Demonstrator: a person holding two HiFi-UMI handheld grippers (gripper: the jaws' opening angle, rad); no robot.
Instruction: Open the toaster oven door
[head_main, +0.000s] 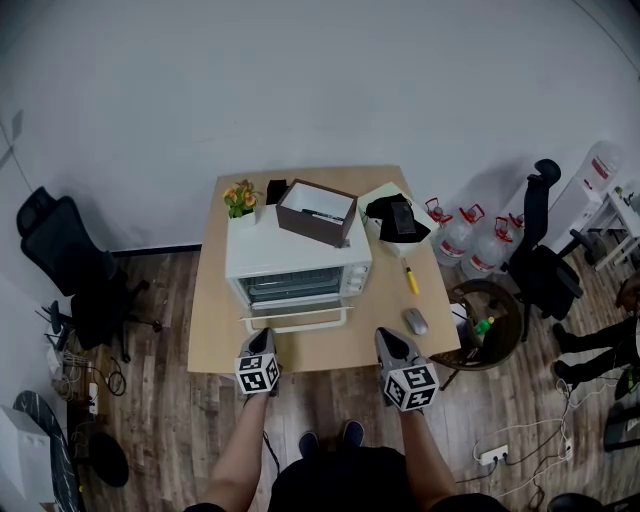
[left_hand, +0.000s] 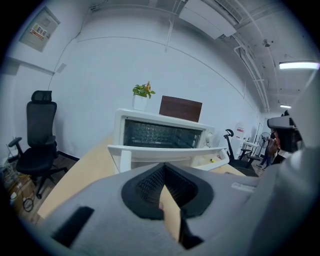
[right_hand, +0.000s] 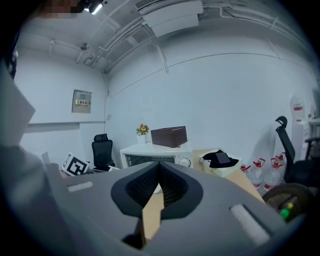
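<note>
Table (head_main: 210, 335), toaster oven (head_main: 296, 262), mouse (head_main: 415, 321) overhead only

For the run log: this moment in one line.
oven door: untouched | left hand-held gripper: shut, empty | right hand-held gripper: shut, empty

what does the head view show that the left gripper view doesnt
Only the head view shows the grey computer mouse on the table and the clear water jugs with red handles on the floor. Only the left gripper view shows the framed wall notice and the lit ceiling strip lamp. Both show the white toaster oven, the brown open box on it, the orange potted flowers and the black office chair.
</note>
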